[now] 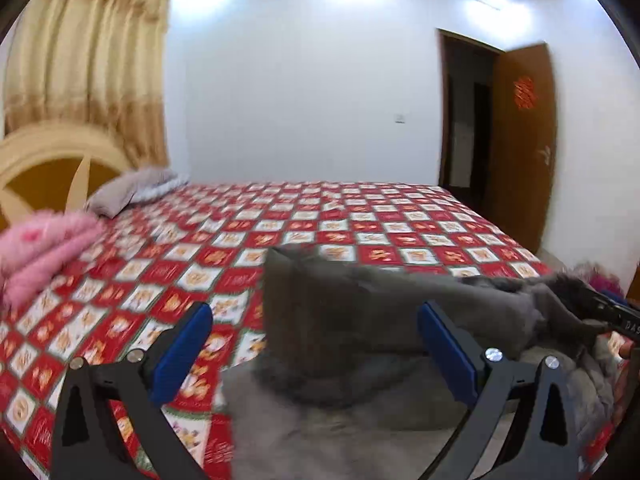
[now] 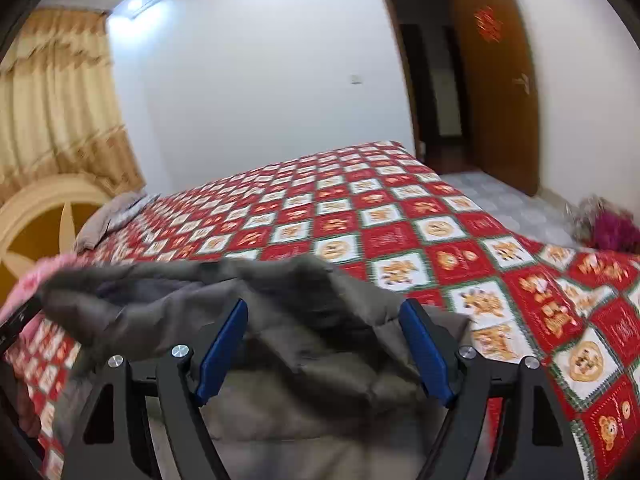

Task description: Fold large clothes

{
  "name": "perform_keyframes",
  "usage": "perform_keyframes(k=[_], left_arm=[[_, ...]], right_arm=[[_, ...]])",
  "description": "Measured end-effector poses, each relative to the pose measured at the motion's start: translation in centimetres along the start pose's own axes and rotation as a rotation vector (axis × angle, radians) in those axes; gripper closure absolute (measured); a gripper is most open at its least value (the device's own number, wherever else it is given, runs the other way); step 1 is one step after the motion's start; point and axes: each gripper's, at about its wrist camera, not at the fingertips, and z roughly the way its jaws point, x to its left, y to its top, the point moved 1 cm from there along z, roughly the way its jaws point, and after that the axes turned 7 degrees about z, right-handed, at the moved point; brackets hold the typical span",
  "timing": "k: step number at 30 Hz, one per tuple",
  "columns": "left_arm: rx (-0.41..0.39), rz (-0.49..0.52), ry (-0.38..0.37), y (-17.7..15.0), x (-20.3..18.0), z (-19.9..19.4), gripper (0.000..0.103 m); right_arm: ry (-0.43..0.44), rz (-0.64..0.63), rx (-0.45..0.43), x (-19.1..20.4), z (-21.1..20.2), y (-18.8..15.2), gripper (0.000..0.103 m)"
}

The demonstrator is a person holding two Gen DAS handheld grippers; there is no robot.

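Holding: you have both grippers over a grey padded coat on the bed, and neither one is clamping it.
Left gripper: your jaws stand wide apart, blue pads on either side of the coat's raised fold at lower centre of the left view.
Right gripper: your jaws are spread too, with rumpled coat fabric lying between them at lower centre of the right view.
Coat position: it lies bunched at the near edge of the red-and-white checked bedspread, filling the bottom of both views.
Surroundings: a pink fluffy garment sits at the left edge, a grey pillow by the headboard, an open brown door at right.
Sharpness: both views are motion-blurred.
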Motion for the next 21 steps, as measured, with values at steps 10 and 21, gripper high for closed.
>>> perform_keyframes(k=[10,21], left_arm=[[0.276,0.17,0.148,-3.3,-3.9,11.0,0.0],[0.386,0.045,0.129,-5.2,-1.4,12.1,0.0]], right_arm=[[-0.033,-0.2,0.195,5.5,6.9,-2.9,0.024],[-0.216,0.038,0.024,-1.6,4.1,0.8,0.024]])
